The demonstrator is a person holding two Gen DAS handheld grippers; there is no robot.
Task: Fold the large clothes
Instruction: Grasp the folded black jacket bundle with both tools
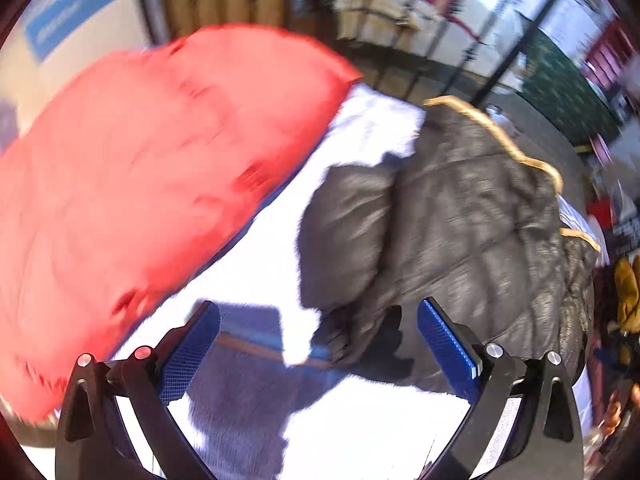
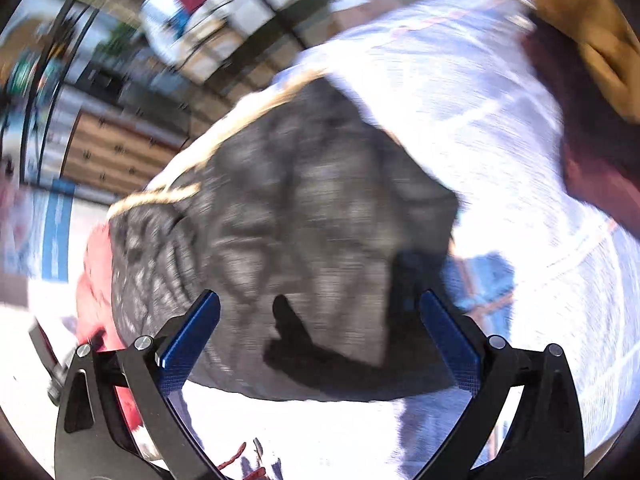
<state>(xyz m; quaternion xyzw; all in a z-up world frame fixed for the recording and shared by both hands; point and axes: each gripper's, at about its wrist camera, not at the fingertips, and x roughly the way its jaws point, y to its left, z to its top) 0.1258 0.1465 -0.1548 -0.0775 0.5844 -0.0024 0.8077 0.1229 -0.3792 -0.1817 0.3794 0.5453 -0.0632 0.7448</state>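
— Left wrist view is showing the left gripper [image 1: 318,350] spread wide and holding nothing, hovering over the white-covered counter [image 1: 360,432]; the dark puffer jacket [image 1: 452,224] is lying bunched just ahead to its right, and a red quilted garment [image 1: 132,184] is lying to its left.

— And the other side?

— The right gripper [image 2: 320,340] is gaping too, empty, looking down on the same jacket [image 2: 304,216].

— I'd judge the jacket is needing spreading flat first — each gripper should be pinching a hem corner, not the puffy middle, which is likely slipping.
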